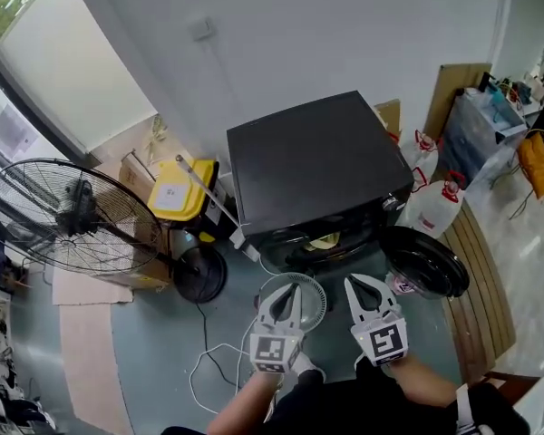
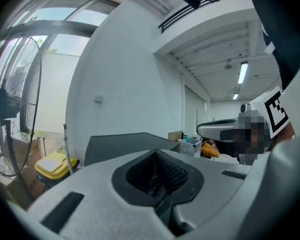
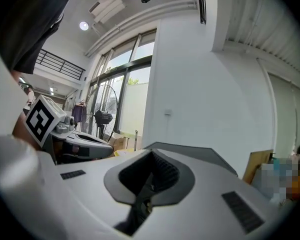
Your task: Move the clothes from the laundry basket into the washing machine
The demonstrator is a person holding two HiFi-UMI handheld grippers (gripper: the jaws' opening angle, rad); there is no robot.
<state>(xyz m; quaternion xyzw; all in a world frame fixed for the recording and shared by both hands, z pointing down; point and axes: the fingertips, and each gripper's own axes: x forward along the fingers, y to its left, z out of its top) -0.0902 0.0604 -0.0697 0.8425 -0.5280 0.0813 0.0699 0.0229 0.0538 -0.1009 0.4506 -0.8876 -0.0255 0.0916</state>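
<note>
The black washing machine (image 1: 317,166) stands in the middle of the head view, its round door (image 1: 423,263) swung open to the right. Something pale yellow (image 1: 325,241) shows in the drum's mouth. My left gripper (image 1: 292,288) and right gripper (image 1: 353,283) are side by side in front of the machine, both shut with nothing between the jaws. A round white wire-mesh thing (image 1: 310,308) lies on the floor under the left gripper; I cannot tell whether it is the basket. In the left gripper view the shut jaws (image 2: 155,153) point over the machine's top (image 2: 120,145); the right gripper view shows its jaws (image 3: 151,154) likewise.
A large black floor fan (image 1: 63,216) stands at the left, a yellow-lidded bin (image 1: 177,190) and cardboard beside it. White jugs (image 1: 438,202) sit right of the machine. A white cable (image 1: 208,361) loops on the floor. A slatted wooden board (image 1: 480,288) lies at the right.
</note>
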